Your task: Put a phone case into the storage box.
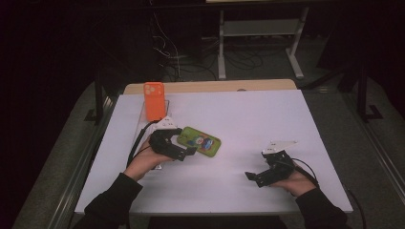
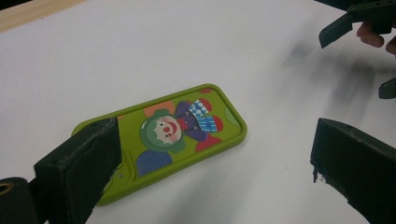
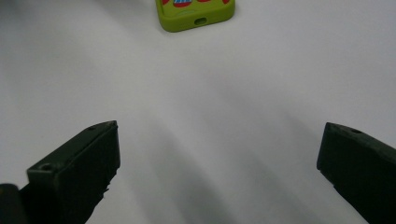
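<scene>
On white table [image 1: 286,124], green clown case [image 1: 202,141] half-hidden by released left tool [image 1: 184,140], right tool [image 1: 253,177] released, apart.

Plenty of bare white table [image 1: 267,119] to the right of the green clown phone case [image 1: 203,141] and in front of it, so that side is wide open. Left of the case it's tight: the left gripper [image 1: 184,140] sits right at its end, jaws apart. Behind-left of the case an orange phone [image 1: 154,100] stands upright. The right gripper [image 1: 255,177], jaws spread, is well off to the case's front-right.
</scene>
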`<state>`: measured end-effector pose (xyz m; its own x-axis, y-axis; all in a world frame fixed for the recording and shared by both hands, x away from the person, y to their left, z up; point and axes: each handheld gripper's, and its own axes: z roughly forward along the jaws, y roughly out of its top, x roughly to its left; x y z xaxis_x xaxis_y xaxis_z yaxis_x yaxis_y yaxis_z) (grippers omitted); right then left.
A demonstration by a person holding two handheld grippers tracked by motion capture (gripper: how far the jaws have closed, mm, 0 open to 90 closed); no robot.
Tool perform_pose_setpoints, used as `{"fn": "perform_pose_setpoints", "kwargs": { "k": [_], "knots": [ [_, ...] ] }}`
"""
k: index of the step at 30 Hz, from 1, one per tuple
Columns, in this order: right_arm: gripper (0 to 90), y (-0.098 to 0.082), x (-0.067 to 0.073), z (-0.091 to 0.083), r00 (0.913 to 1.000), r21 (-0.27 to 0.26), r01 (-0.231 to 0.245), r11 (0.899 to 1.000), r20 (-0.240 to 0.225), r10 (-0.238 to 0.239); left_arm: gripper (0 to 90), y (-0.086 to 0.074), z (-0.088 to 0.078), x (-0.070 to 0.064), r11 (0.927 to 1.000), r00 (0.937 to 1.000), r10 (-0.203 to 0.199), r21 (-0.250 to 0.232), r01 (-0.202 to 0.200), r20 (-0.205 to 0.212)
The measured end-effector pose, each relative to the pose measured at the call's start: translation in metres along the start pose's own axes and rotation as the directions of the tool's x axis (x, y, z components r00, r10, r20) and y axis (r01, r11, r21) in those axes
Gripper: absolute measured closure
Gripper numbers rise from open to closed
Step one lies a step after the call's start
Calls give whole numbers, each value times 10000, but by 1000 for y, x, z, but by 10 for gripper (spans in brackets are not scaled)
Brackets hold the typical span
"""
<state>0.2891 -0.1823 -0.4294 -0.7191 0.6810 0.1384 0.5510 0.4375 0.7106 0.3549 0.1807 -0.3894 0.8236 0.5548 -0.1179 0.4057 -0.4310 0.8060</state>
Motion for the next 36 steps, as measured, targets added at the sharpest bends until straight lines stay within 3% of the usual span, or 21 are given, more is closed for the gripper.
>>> {"fn": "perform_pose_setpoints", "kwargs": {
  "k": [9, 18, 29, 36],
  "knots": [
    [0, 8, 0, -7, 9998, 265, -87, 9996, -155, 92, 19, 0, 0, -1, 10000, 10000, -2, -5, 2, 43],
    [0, 28, 1, -5, 9991, 511, -107, 9986, -415, 128, 19, 0, 0, -1, 10000, 10000, -20, -29, 20, 54],
    [0, 58, 3, 15, 9973, 521, 348, 9980, -660, -314, 19, -1, 0, -1, 10000, 10000, 15, -26, -15, 69],
    [0, 80, 5, 35, 9959, 810, 615, 9948, -705, -559, 19, -1, 0, -2, 10000, 10000, -30, -24, 30, 62]
  ]
}}
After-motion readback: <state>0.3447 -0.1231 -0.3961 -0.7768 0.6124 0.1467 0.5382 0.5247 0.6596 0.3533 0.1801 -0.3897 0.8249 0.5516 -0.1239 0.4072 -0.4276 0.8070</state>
